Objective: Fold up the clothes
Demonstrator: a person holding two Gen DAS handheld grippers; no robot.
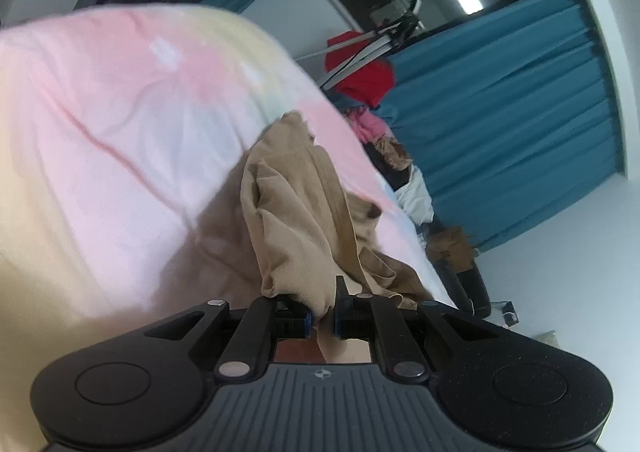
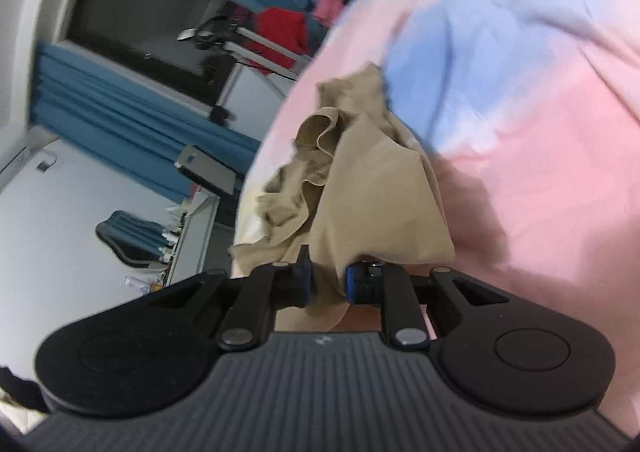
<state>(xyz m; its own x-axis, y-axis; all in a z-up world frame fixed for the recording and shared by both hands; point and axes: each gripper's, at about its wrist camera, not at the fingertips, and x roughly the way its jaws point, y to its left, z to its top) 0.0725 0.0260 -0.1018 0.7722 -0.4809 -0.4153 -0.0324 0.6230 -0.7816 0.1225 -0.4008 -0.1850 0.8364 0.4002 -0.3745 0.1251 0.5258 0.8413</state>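
Garment (image 1: 296,212) pinched in both grippers, I hold it off bedspread (image 1: 100,124). Left gripper (image 1: 322,316) fingers narrow, clamped on tan cloth bunch between pads; rest trails straight ahead of fingers. Right gripper (image 2: 326,280) same, clamped on another edge, cloth bunched ahead and left of fingers. Long axis unclear, still crumpled. Next, I judge: spread grippers apart, lay flat.

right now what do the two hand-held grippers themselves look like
Both match. The left hand-held gripper and right hand-held gripper are matte black plastic, with a ribbed grey body, round lobes at each side, black link arms on silver rivets, and blue-edged fingertips. A small compass-like mark sits on the body's centre. No cables or sleeves show.
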